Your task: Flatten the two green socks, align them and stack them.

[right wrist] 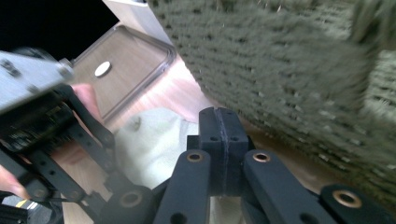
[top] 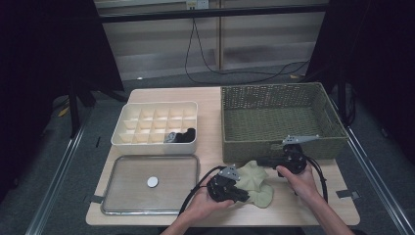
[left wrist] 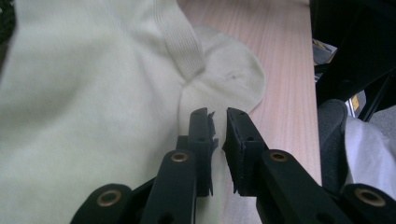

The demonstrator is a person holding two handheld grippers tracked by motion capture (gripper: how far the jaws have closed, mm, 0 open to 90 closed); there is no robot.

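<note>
A pale yellow-green cloth [top: 257, 188] lies crumpled at the front middle of the wooden table [top: 210, 107]. My left gripper [top: 243, 196] lies on the cloth's left side and points right. In the left gripper view its jaws [left wrist: 218, 114] stand a narrow gap apart over the cloth [left wrist: 93, 93], with a ribbed cuff [left wrist: 184, 46] ahead; nothing is visibly pinched. My right gripper [top: 260, 160] hovers at the cloth's far edge, just in front of the basket. In its own view my right gripper [right wrist: 219, 112] is shut with its jaws pressed together, and the cloth [right wrist: 149, 144] lies below.
An olive woven basket [top: 274, 149] stands at the back right, close to the right gripper. A white divided box [top: 156, 105] at the back left holds dark socks [top: 182, 136]. A clear tray [top: 151, 156] with a white disc [top: 153, 181] sits at the front left.
</note>
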